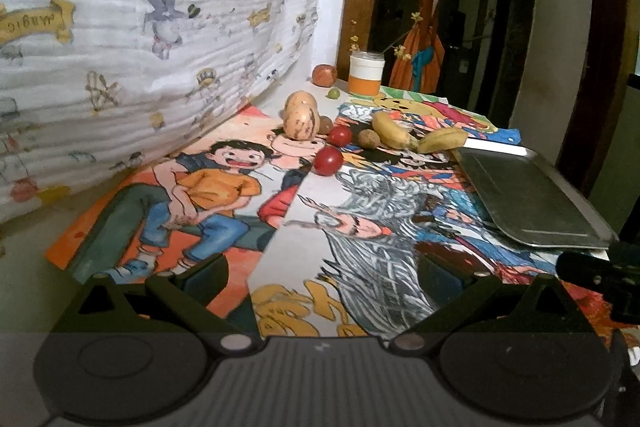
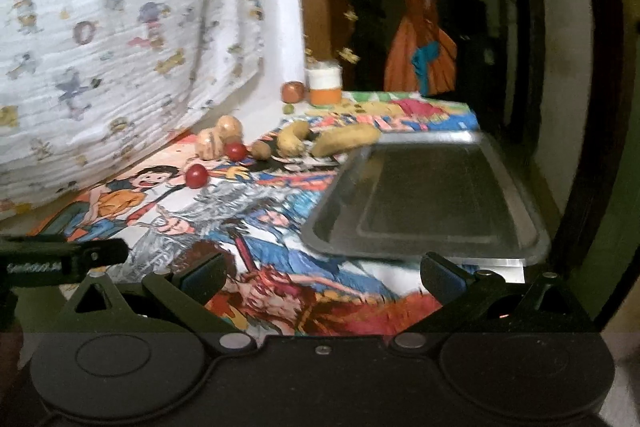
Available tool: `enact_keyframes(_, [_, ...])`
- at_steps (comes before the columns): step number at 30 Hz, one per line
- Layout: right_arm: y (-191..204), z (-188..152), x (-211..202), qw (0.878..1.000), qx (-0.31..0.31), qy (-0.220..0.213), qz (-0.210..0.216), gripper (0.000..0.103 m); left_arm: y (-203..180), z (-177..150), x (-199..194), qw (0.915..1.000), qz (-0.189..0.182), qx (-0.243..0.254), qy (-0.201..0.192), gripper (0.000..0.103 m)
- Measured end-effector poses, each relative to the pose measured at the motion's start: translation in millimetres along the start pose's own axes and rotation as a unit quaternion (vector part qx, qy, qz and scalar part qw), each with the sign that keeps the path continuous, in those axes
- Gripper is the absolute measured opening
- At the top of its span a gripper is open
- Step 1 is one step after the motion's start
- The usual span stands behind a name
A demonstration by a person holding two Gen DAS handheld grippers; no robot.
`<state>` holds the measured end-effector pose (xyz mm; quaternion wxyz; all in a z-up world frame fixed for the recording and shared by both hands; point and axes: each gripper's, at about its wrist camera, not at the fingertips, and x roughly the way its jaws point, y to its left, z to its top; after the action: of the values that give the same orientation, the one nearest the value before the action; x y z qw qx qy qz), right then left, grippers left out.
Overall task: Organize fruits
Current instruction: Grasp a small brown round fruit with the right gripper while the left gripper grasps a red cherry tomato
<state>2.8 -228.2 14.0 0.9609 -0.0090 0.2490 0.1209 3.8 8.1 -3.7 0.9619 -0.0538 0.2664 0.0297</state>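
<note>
Fruits lie in a group at the far middle of the table: two pale streaked melons (image 1: 301, 121), two red tomatoes (image 1: 328, 160), a brown kiwi (image 1: 368, 138) and two yellow bananas (image 1: 390, 130). They also show in the right wrist view, melons (image 2: 211, 143), tomatoes (image 2: 196, 175), bananas (image 2: 346, 139). An empty metal tray (image 1: 532, 195) lies at the right, large in the right wrist view (image 2: 432, 195). My left gripper (image 1: 322, 277) is open and empty, low over the painted posters. My right gripper (image 2: 322, 273) is open and empty, just before the tray's near edge.
A white and orange jar (image 1: 366, 73) with dried flowers, a reddish apple (image 1: 325, 75) and a small green fruit (image 1: 333, 93) stand at the far end. A cartoon-print cloth (image 1: 140, 47) hangs along the left. The table's right edge runs beside the tray.
</note>
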Motion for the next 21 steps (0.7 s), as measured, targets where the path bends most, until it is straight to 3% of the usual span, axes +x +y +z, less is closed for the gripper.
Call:
enact_keyframes(7, [0.8,14.1,-1.0,0.997,-0.073,-0.019,0.02,0.103,12.9,22.8,-0.5,0.9996,0.027,-0.001,-0.011,0.103])
enact_keyframes(15, [-3.0,58.3,-2.6,0.986,-0.156,-0.041,0.03,0.103,26.8,52.8,12.8,0.9997,0.017,0.003,-0.015,0.103])
enact_keyframes(21, [-3.5,125.9,16.5,0.972,-0.21,-0.046,0.093,0.103,26.0,71.8,30.9,0.9997,0.001,0.016,-0.021,0.103])
